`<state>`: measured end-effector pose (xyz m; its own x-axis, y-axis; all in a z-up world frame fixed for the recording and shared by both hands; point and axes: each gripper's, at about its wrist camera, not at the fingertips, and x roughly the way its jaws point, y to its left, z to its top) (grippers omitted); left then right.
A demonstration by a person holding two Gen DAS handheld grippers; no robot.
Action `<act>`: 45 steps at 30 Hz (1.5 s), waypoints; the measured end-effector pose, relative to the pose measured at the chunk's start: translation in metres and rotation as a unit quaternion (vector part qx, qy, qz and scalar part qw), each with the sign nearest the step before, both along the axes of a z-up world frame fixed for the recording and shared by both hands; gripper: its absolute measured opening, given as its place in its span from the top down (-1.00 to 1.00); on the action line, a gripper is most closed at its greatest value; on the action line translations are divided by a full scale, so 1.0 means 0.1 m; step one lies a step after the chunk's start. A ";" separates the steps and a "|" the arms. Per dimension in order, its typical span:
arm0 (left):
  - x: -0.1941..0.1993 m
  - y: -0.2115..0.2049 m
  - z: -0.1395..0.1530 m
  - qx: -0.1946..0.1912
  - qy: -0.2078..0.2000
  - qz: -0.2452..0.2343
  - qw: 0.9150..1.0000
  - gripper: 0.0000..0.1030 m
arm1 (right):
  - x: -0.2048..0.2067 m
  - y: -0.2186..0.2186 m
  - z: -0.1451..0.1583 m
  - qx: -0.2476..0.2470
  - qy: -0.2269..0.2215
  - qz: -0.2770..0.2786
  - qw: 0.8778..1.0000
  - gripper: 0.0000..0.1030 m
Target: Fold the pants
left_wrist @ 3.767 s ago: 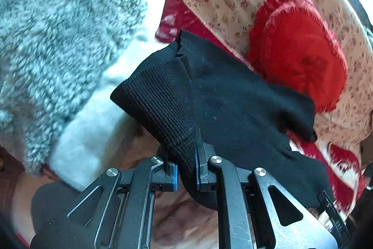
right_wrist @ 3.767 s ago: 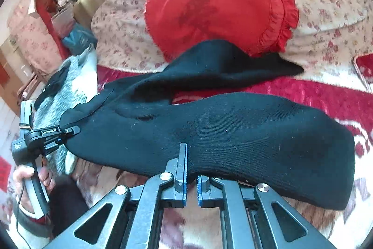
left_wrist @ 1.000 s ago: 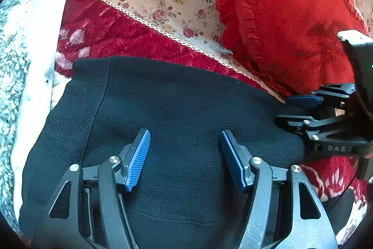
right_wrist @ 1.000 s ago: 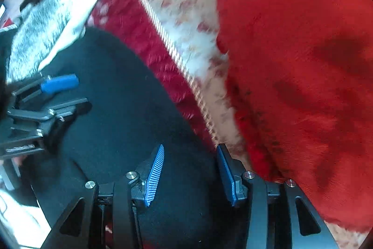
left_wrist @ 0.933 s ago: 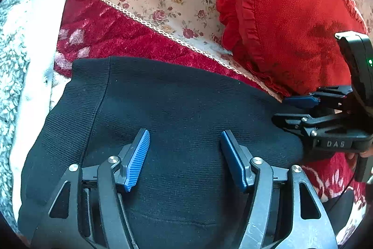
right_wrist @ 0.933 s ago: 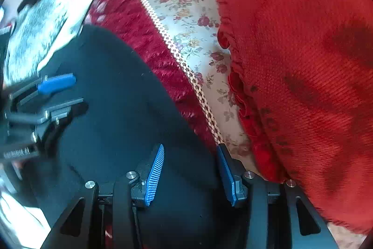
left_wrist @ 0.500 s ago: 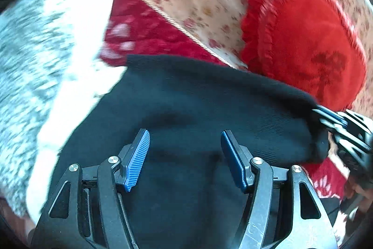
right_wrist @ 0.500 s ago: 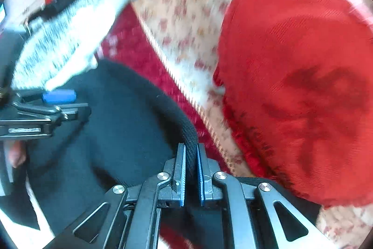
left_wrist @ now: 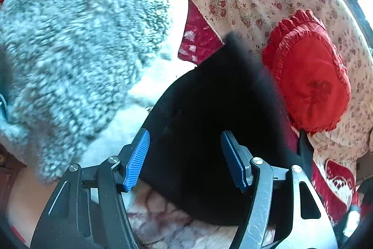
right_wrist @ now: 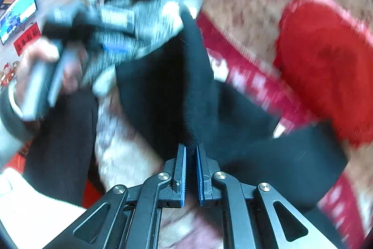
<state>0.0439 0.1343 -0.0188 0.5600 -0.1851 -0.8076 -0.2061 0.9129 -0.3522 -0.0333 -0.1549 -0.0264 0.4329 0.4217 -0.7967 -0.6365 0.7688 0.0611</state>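
Right gripper (right_wrist: 191, 169) pinches black pants (right_wrist: 163, 90); no containers visible

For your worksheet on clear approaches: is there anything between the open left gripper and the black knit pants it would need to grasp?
Nothing visible is in the way. The left gripper has its jaws apart directly over the black knit pants. The fluffy grey fleece garment lies off to the side.

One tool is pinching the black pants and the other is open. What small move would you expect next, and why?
Probably the left gripper closes on the near edge of the black pants. Its fingers stand open with the cloth between them, while the right gripper is already clamped on a fold, so a second hold would let both carry the fold.
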 end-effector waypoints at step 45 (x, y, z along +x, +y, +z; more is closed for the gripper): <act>-0.10 -0.52 -0.26 0.117 0.019 -0.050 0.992 -0.33 | 0.91 -0.43 0.02 0.048 0.052 -0.246 0.967 0.60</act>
<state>0.0334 0.0824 -0.0449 0.5159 -0.0433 -0.8556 -0.1207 0.9851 -0.1226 0.0578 -0.1983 -0.0245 0.5188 0.2588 -0.8148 -0.1811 0.9647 0.1911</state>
